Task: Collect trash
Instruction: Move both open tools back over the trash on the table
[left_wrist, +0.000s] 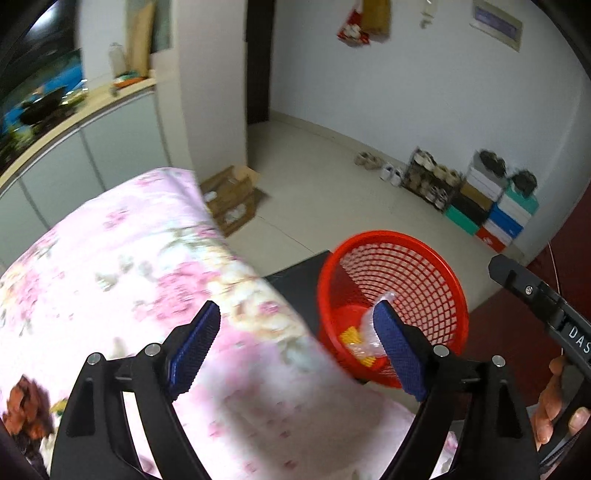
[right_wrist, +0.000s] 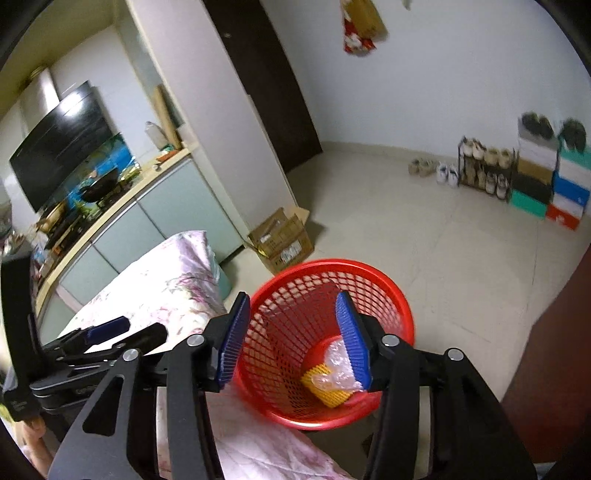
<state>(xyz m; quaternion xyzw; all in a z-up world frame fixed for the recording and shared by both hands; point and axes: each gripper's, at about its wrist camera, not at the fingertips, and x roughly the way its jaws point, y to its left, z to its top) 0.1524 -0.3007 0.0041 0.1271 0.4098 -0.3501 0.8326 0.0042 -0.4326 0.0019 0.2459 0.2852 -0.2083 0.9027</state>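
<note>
Both tongs empty above basket (right_wrist: 332, 280); trash (right_wrist: 334, 376) at bottom.

The left wrist view looks forward and downward along its own jaws, close over a pink floral cloth (left_wrist: 122, 266) that fills the space between and left of them; a red mesh basket (left_wrist: 417, 266) sits just behind the right jaw. The right wrist view looks down more steeply into that basket (right_wrist: 295, 295), which lies between its jaws, with the cloth (right_wrist: 166, 284) left of them. Both views share the basket, cloth, cardboard box (left_wrist: 232, 195) and shoe rack (right_wrist: 484, 170) beyond.
</note>
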